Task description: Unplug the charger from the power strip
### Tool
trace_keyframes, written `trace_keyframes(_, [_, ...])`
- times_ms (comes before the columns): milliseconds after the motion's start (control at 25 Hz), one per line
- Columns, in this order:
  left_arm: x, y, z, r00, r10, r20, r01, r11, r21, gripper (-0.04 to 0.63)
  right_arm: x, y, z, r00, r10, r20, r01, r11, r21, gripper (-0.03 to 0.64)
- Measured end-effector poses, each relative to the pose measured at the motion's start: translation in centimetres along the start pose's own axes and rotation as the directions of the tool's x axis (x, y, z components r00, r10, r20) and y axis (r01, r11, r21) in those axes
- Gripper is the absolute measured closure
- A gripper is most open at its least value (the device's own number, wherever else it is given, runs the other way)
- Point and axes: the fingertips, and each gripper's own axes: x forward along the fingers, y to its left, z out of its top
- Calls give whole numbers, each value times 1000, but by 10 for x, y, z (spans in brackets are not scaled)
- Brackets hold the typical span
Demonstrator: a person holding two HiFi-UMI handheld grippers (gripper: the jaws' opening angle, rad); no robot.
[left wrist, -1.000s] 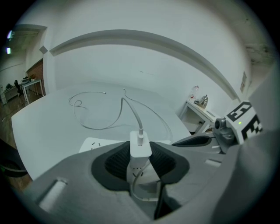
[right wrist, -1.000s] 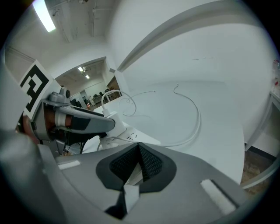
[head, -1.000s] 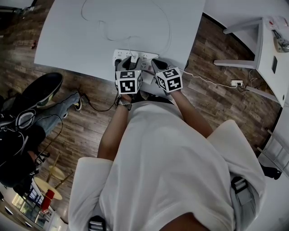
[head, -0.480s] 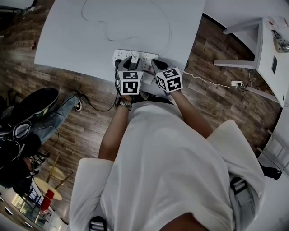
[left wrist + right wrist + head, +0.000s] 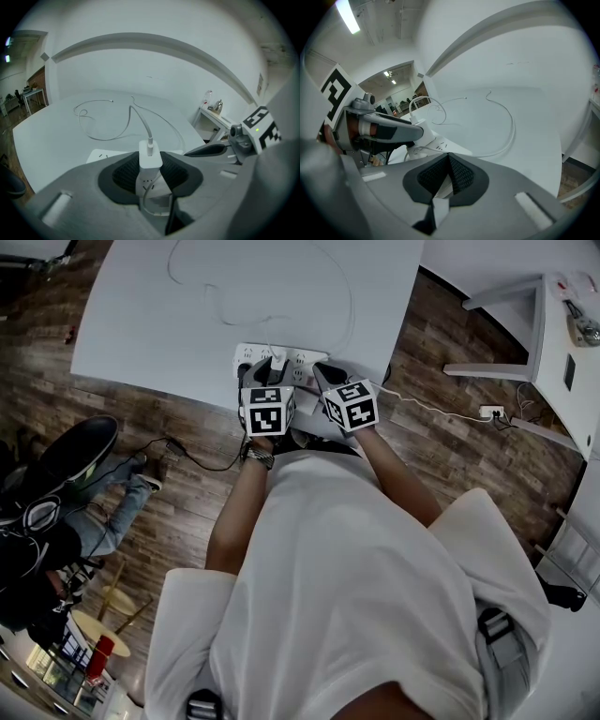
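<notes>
A white power strip point(image 5: 249, 353) lies at the near edge of the white table point(image 5: 169, 324). A white charger point(image 5: 278, 362) stands plugged into it, and its thin cable point(image 5: 349, 298) loops away over the tabletop. My left gripper point(image 5: 277, 369) is shut on the charger point(image 5: 150, 160), with the dark pads against its two sides. The cable point(image 5: 140, 119) leaves the charger's top. My right gripper point(image 5: 320, 372) is shut with nothing in it, tips together point(image 5: 449, 157) over the strip's right end point(image 5: 440, 146). The left gripper point(image 5: 389, 131) shows beside it in the right gripper view.
The table's near edge runs just below the strip. A seated person's legs and shoe point(image 5: 75, 451) are at the left, with a black cord point(image 5: 192, 457) on the wooden floor. Another white table point(image 5: 553, 343) stands at the right, with a socket block point(image 5: 490, 412) on the floor.
Both grippers have stayed where they were. The seated person's leg and shoe at the left have shifted down and left.
</notes>
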Motion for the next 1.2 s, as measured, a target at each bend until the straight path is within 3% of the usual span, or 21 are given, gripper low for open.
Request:
trace_keyframes(720, [-3, 3, 3, 1000, -11, 3, 11, 999, -42, 456, 0, 2, 1, 1000, 10, -5, -10, 1000, 4, 615])
trace_keyframes(1200, [-2, 2, 4, 999, 25, 24, -24, 999, -39, 456, -1, 1, 1, 1000, 13, 2, -13, 1000, 24, 615])
